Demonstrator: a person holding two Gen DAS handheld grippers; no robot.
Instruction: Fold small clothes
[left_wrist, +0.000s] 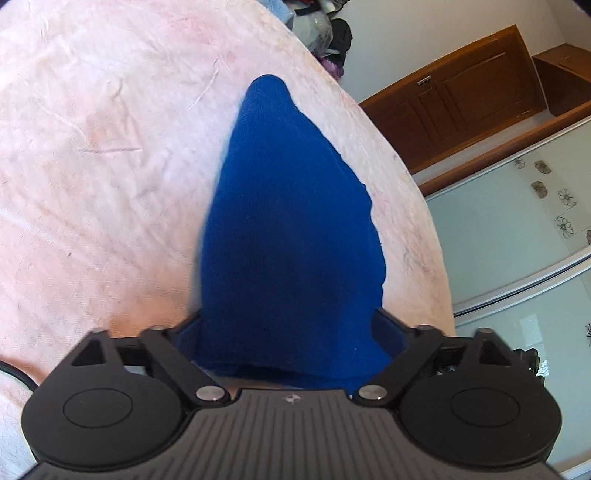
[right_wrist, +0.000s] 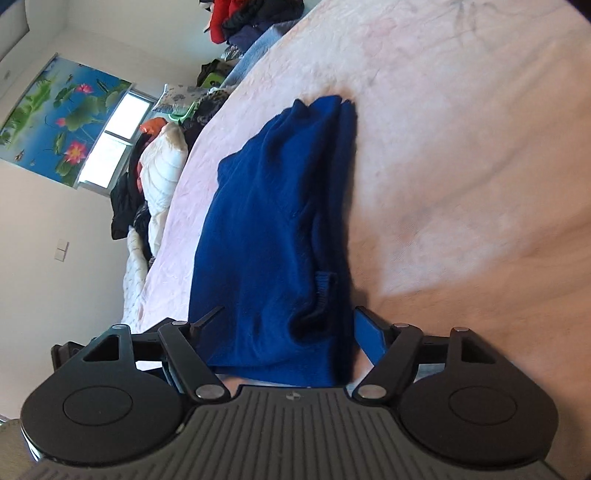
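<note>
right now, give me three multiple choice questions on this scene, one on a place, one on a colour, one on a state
1. Where does the garment lie?
A. on the pink bed cover
B. on a wooden chair
C. on the floor

2. What colour is the garment?
A. red
B. deep blue
C. white

3. How do the jaws of the left gripper and right gripper stand?
A. both wide apart and clear of the cloth
B. both with blue cloth between them
C. only the left holds cloth

Answers:
1. A, the far part of the garment rests on the pink bed cover.
2. B, both views show it deep blue.
3. B, in each wrist view the blue cloth runs in between the two jaws.
</note>
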